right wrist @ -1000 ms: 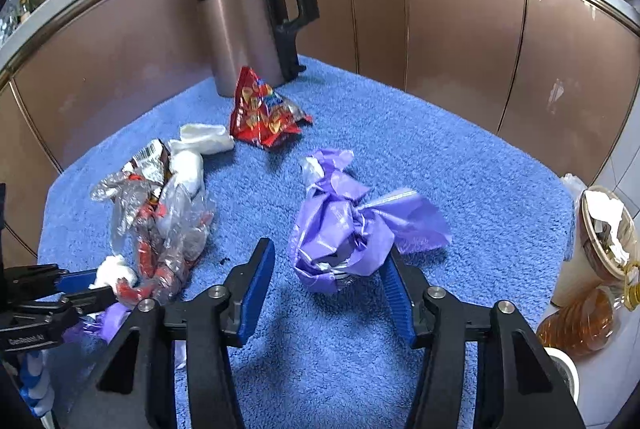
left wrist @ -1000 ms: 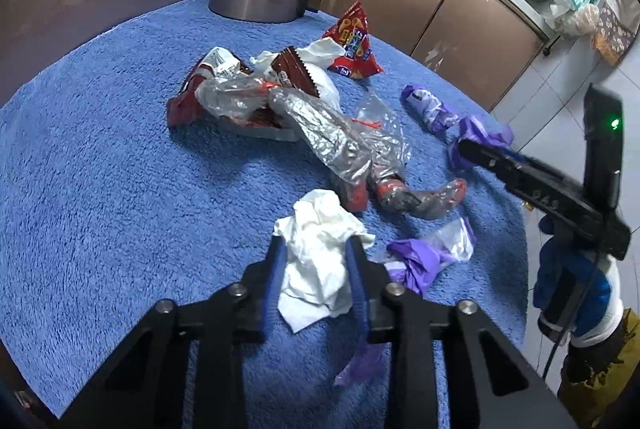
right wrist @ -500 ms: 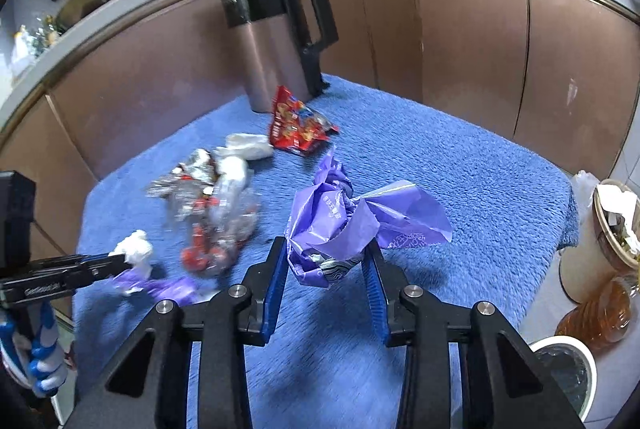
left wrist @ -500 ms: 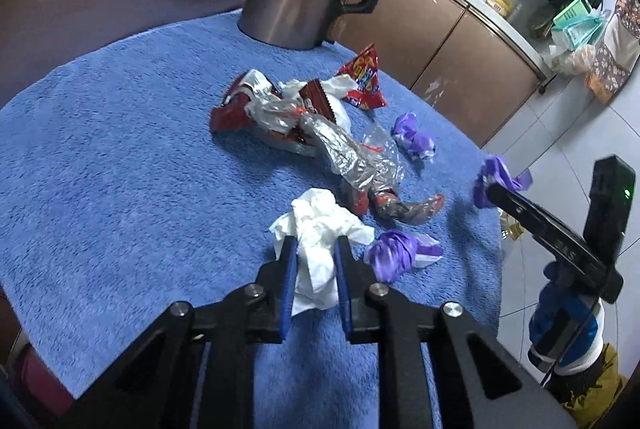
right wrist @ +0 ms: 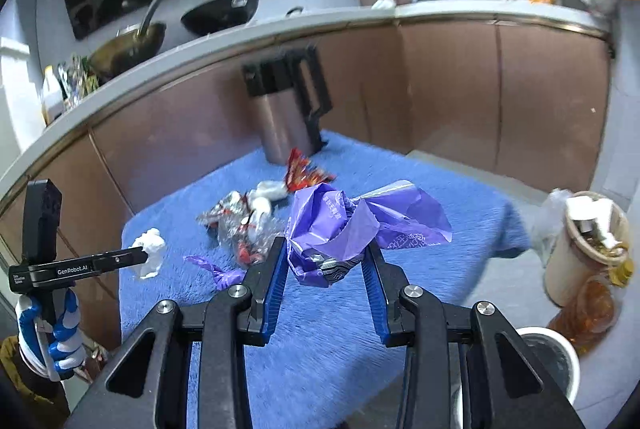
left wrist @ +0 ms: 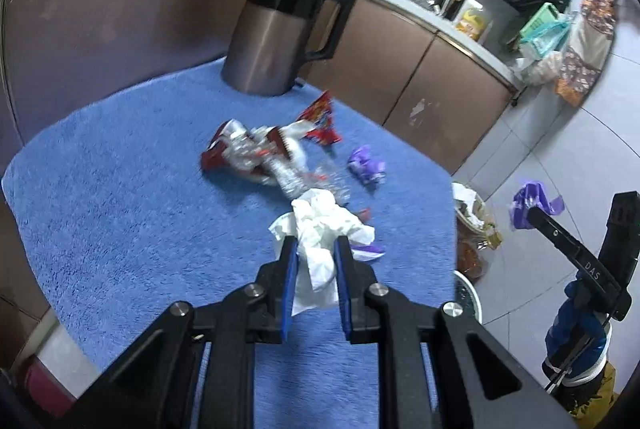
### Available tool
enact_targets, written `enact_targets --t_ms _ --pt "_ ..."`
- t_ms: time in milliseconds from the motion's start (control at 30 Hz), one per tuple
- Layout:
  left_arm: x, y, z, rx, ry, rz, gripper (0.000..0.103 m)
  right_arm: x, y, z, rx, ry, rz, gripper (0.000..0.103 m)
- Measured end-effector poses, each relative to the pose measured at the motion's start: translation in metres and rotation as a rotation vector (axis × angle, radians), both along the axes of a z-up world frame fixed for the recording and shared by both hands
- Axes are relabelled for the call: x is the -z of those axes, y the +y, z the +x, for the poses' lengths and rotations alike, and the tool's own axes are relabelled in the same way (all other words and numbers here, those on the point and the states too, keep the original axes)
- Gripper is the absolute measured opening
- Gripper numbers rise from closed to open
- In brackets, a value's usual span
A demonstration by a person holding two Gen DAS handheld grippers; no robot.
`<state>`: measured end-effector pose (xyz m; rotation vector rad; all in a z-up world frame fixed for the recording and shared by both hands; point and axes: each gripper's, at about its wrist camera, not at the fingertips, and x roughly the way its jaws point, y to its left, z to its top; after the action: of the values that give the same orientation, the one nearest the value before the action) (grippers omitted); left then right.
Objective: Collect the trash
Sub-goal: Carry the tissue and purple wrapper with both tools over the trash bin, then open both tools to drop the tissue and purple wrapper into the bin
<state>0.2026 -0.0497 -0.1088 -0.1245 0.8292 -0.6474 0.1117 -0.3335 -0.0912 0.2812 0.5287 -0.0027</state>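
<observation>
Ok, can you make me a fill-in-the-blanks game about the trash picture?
1. The left gripper is shut on a crumpled ____ tissue.
2. The right gripper is shut on a crinkly ____ plastic bag.
3. The trash pile lies on a fuzzy ____ cloth.
4. Behind the pile stands a metal ____ with a black handle.

Missing words: white; purple; blue; kettle

Both wrist views high, facing blue table [left wrist: 120, 209]; each shows other's gripper.
</observation>
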Motion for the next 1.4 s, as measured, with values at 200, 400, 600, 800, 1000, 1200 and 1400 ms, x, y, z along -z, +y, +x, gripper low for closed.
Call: enact_targets --t_ms 200,400,600,800,1000,1200,1400 --pt "-0.028 -0.035 -0.029 0.081 -0.062 0.004 0.017 -0.016 -0.025 -0.052 0.076 -0.042 -0.011 0.037" --pt "-0.04 -0.095 -0.053 0.199 -0.095 0.034 0.017 0.001 -0.053 -0.082 0.144 -0.02 0.028 0.037" --pt "-0.031 -0.176 -0.076 0.342 -0.097 0.101 0.017 0.036 -0.087 -0.094 0.225 0.045 0.08 0.037" --pt "-0.005 -0.262 -0.099 0.478 -0.063 0.171 0.017 0.075 -0.121 -0.105 0.306 0.124 0.125 0.038" --pt "0.024 -0.333 -0.105 0.577 -0.009 0.218 0.017 0.116 -0.149 -0.113 0.367 0.207 0.171 0.038" --pt "0.05 -0.382 -0.104 0.623 0.061 0.219 0.022 0.148 -0.167 -0.117 0.411 0.264 0.215 0.041" --pt "0.056 -0.405 -0.106 0.669 0.104 0.184 0.048 0.169 -0.179 -0.119 0.461 0.299 0.227 0.049"
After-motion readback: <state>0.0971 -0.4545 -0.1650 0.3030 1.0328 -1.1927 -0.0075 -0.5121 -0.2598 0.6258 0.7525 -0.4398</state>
